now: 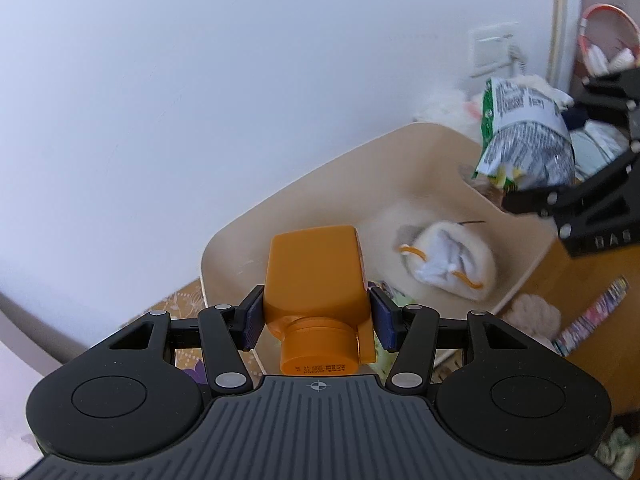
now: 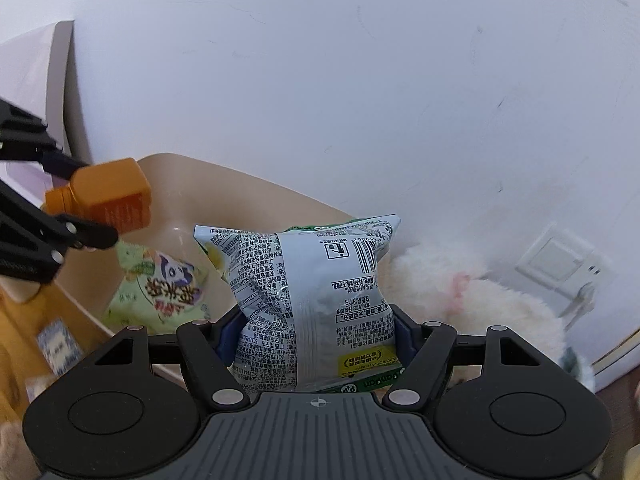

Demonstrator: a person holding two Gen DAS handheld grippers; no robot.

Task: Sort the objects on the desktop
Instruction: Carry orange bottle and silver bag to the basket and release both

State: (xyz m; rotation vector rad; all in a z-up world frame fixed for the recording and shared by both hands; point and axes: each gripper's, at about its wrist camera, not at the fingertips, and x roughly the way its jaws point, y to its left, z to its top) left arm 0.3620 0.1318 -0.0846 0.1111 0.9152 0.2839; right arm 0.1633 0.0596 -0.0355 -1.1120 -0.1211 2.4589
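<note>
My left gripper (image 1: 316, 318) is shut on an orange bottle (image 1: 316, 276), cap toward the camera, held above the near edge of a beige tray (image 1: 320, 184). The same orange bottle (image 2: 108, 196) appears at the left of the right wrist view, over the beige tray (image 2: 188, 176). My right gripper (image 2: 316, 338) is shut on a silver and green snack bag (image 2: 308, 284), lifted over the tray's right side. That snack bag (image 1: 524, 140) also hangs at the upper right in the left wrist view. A white pouch with orange cord (image 1: 448, 260) lies in the tray.
A light green snack packet (image 2: 160, 288) lies in the tray. White fluffy plush (image 2: 472, 300) sits behind it beside a wall socket (image 2: 560, 264). The wooden desk (image 1: 580, 276) carries a colourful strip packet (image 1: 592, 312) and a beige fuzzy item (image 1: 532, 316). Pink headphones (image 1: 608, 36) hang at far right.
</note>
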